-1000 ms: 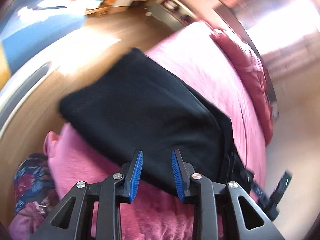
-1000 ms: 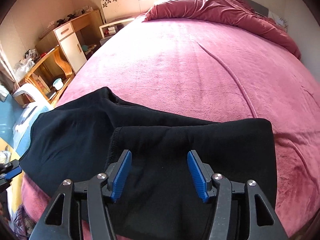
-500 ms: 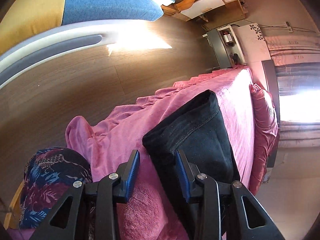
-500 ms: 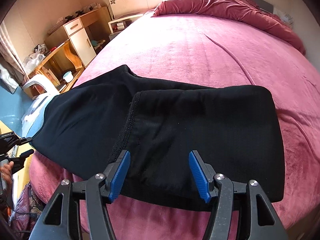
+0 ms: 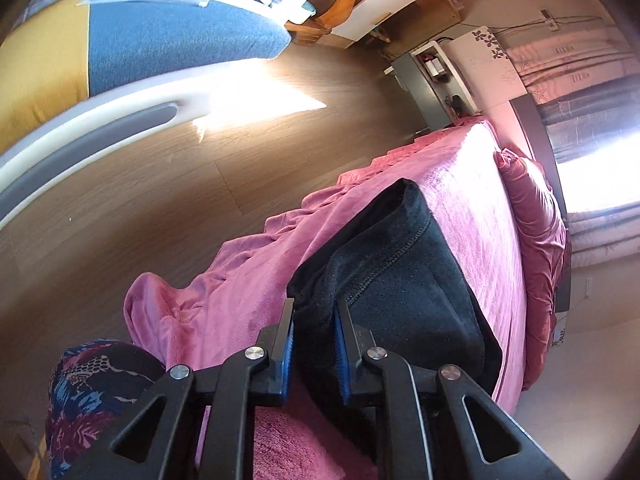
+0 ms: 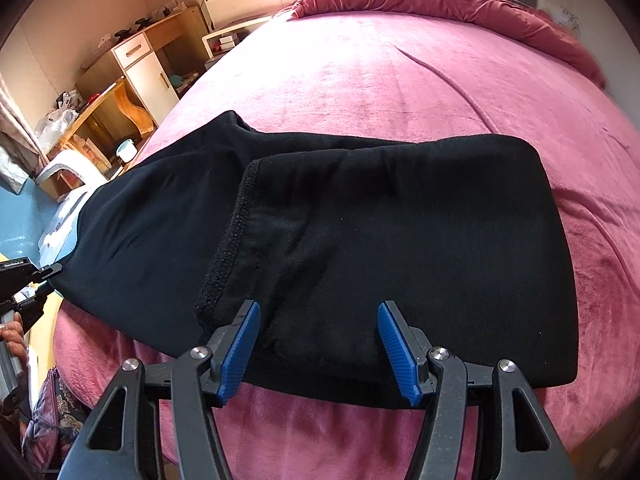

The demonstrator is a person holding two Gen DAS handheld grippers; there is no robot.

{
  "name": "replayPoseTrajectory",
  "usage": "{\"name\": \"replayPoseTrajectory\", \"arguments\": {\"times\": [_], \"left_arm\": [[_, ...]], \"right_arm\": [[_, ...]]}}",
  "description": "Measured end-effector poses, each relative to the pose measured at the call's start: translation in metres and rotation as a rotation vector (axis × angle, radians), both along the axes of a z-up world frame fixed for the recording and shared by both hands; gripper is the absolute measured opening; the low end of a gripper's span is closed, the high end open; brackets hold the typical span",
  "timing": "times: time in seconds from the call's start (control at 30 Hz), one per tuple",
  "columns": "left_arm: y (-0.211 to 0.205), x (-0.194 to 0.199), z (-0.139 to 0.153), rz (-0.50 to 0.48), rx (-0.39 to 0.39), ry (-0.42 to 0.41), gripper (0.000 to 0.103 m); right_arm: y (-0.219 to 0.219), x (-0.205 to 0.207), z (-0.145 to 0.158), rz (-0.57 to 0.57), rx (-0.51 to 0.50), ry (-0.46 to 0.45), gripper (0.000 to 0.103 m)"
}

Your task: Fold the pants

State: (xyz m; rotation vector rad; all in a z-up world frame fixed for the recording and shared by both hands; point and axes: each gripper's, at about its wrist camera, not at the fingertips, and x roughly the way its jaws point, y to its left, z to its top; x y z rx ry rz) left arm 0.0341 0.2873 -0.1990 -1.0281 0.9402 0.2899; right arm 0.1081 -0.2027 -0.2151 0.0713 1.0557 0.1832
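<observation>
Since half a second ago, left gripper (image 5: pixel 314 326) has advanced onto the edge of the black pants (image 6: pixel 360 232); blue pads now pinch a bunched fold. Right gripper (image 6: pixel 318 342) hovers at the pants' near edge, fingers spread wide, holding nothing. Pants lie partly folded on the pink bed (image 6: pixel 400 88), one end overhanging its side.
</observation>
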Motion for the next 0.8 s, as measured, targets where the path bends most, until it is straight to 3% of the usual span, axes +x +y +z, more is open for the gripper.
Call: {"name": "replayPoseTrajectory", "arguments": {"times": [0.13,0.27,0.43,0.63,0.8], "left_arm": [[-0.022,0.006,0.036,-0.086,0.109,-0.097,0.016],[-0.061,0.018,0.077,-0.249,0.214,-0.222,0.015],[-0.116,0.026,0.107,-0.464,0.265,-0.353,0.014],[-0.157,0.028,0.111,-0.635,0.286,-0.395,0.014],[-0.177,0.024,0.111,-0.707,0.323,-0.392,0.014]], "right_arm": [[-0.002,0.0,0.001,-0.004,0.001,-0.003,0.062],[-0.002,0.0,0.006,0.003,0.021,-0.008,0.062],[0.007,0.013,0.025,0.101,0.15,-0.019,0.062],[0.035,0.047,0.047,0.267,0.409,0.045,0.062],[0.079,0.078,0.069,0.402,0.489,0.074,0.072]]}}
